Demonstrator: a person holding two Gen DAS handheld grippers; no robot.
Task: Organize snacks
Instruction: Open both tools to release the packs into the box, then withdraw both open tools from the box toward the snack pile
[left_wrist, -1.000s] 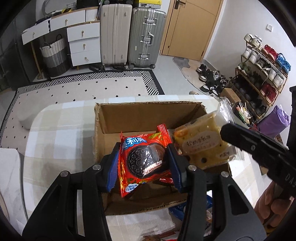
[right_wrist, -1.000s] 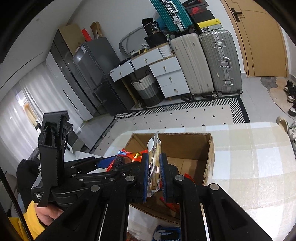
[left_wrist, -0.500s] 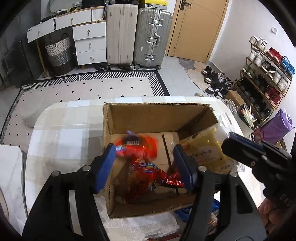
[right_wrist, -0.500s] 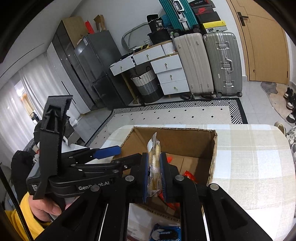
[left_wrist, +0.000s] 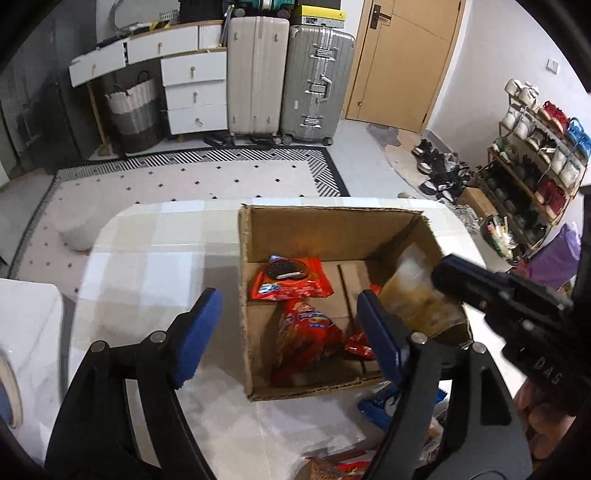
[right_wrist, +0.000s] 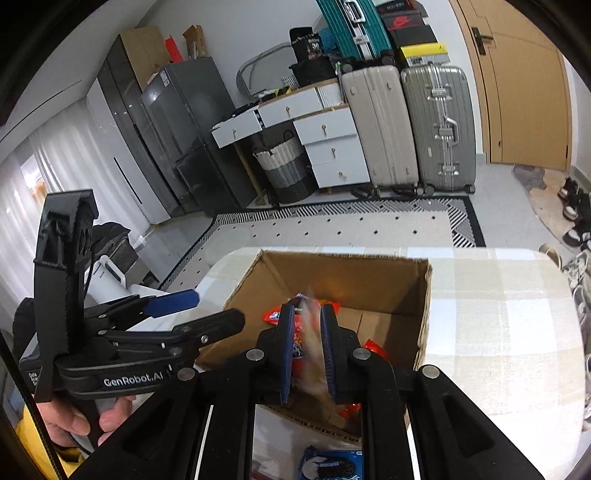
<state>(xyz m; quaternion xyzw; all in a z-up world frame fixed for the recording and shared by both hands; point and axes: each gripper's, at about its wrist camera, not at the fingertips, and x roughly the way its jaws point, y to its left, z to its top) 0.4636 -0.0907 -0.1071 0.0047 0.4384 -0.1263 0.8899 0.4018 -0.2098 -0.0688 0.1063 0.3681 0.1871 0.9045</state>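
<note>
An open cardboard box (left_wrist: 317, 225) stands on the checked table; it also shows in the right wrist view (right_wrist: 351, 273). Inside lie a red Oreo packet (left_wrist: 291, 282) and other red snack packets (left_wrist: 306, 336). My left gripper (left_wrist: 291, 332) is open and empty above the box's near left side. My right gripper (right_wrist: 306, 347) holds a yellow cake in clear wrap (left_wrist: 417, 295) between slightly parted jaws over the box's right side; the packet is blurred in the right wrist view (right_wrist: 310, 347).
A blue Oreo packet (right_wrist: 328, 463) and more snacks (left_wrist: 384, 406) lie on the table in front of the box. White paper (left_wrist: 240, 424) lies under the box's near edge. Suitcases, drawers and a shoe rack stand beyond the table.
My left gripper opened and dropped the red Oreo packet into the box, then drew back left. My right gripper lowered the yellow cake towards the box, and its jaws have parted a little.
</note>
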